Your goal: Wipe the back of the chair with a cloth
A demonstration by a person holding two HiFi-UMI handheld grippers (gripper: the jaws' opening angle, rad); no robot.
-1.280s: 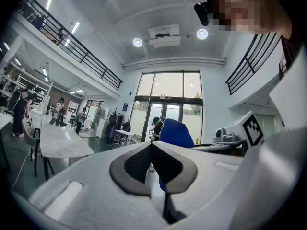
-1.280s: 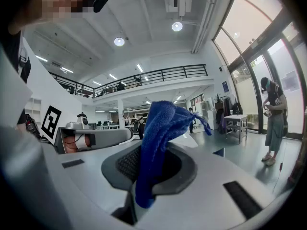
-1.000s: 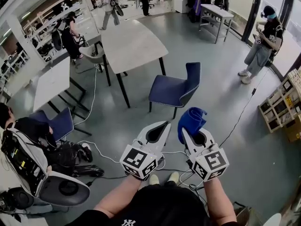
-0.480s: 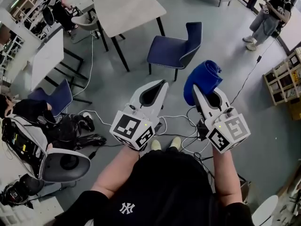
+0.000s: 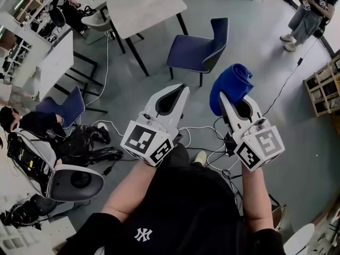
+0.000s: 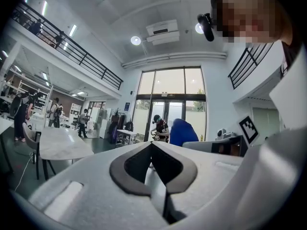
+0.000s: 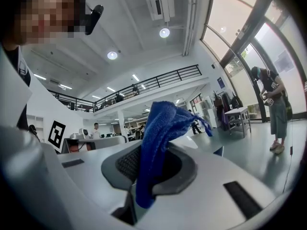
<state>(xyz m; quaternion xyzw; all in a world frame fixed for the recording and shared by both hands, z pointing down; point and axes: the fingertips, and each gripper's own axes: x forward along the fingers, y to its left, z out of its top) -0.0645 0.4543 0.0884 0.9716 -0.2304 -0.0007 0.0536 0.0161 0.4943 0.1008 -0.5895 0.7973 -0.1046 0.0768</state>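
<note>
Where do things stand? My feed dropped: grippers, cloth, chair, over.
Right gripper shut on blue cloth. Left gripper shut, empty. Blue chair ahead, apart from both grippers. Cables on the floor between.

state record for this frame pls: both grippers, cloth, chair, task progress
left gripper: jaws shut, nothing between them
right gripper: jaws shut on the blue cloth, which bunches up past the tips
blue chair: upright, ahead of both grippers, beside the grey table
backrest: on the chair's right side in the head view
contact: neither gripper nor the cloth touches the chair
task state: cloth in hand, wiping not yet begun
</note>
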